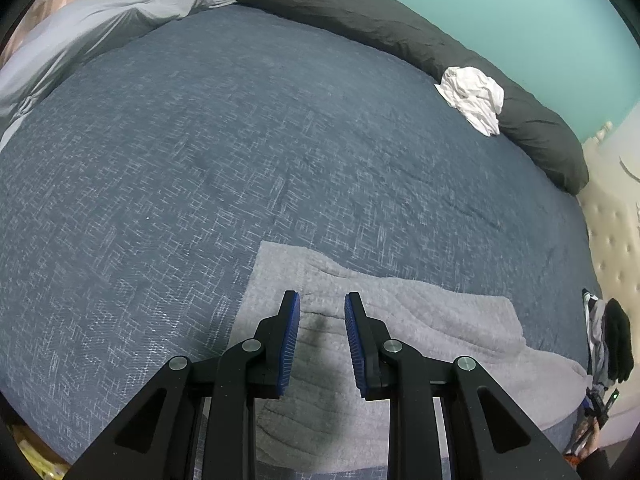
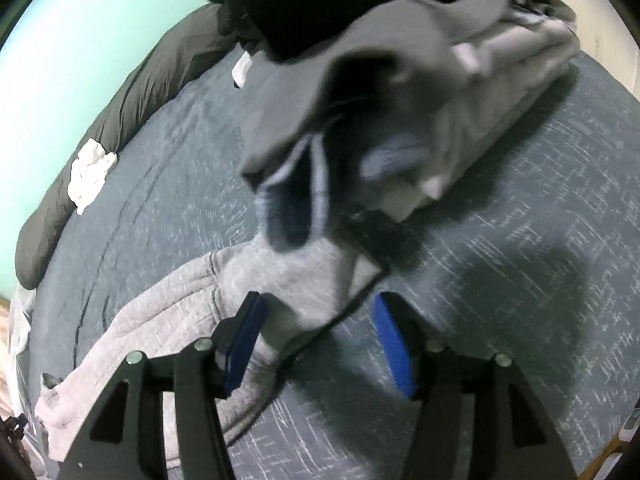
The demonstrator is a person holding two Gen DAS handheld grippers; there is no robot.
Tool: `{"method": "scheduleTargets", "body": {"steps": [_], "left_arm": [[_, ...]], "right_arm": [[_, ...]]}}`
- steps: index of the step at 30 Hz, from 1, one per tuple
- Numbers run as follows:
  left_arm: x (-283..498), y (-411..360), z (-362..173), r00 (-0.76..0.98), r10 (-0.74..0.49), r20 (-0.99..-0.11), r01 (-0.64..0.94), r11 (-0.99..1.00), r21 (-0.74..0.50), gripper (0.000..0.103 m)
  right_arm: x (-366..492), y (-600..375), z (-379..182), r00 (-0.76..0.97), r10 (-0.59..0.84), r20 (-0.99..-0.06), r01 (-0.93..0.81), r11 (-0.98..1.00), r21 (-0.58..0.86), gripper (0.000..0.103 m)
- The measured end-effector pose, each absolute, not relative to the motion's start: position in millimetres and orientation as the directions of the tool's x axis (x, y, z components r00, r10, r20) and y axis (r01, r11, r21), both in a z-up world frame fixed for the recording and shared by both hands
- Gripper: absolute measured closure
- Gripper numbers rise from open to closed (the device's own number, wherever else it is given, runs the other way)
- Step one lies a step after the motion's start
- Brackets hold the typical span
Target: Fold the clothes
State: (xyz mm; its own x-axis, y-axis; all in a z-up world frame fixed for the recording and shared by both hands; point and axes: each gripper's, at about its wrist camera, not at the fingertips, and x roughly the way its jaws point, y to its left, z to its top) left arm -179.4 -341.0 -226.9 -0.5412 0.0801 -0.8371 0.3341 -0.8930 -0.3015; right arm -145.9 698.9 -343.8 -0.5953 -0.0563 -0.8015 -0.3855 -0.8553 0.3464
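Right wrist view: right gripper [image 2: 316, 320] spread over grey garment [image 2: 168, 320], pinching nothing; left gripper [image 1: 322, 312] slightly parted above same garment.

Dim, bluish indoor light and heavy fisheye bending with dark corners mark both views; the left wrist view is sharp, the right smeared by motion blur, hard shadows crossing the bed [image 2: 520, 240]
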Motion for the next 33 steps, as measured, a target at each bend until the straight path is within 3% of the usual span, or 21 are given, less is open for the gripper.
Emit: {"method": "scheduleTargets", "body": {"steps": [4,10,14,33], "left_arm": [[-176,-342,-229,-0.539,0.079,-0.839,0.338,-0.892,-0.302,0.077],[-171,-349,-232,-0.536,0.076,-0.841,0.351,-0.886,-0.304,0.077],[-168,-353,-235,-0.537,0.076,-0.840,0.358,-0.881,-0.308,0.077],[-164,-351,-228,-0.557,0.082,-0.827,0.355,-0.876,-0.326,0.077]], "right_arm": [[-154,690,-339,-0.603,-0.040,-0.797,-0.385,-0.861,0.334,0.045],[-155,672,-333,-0.610,0.017,-0.792,-0.388,-0.878,0.280,0.079],[-146,674,-319,-0.633,0.025,-0.774,-0.372,-0.887,0.275,0.095],[-193,649,-177,-0.870,-0.089,-0.485,-0.140,-0.898,0.416,0.098]]}}
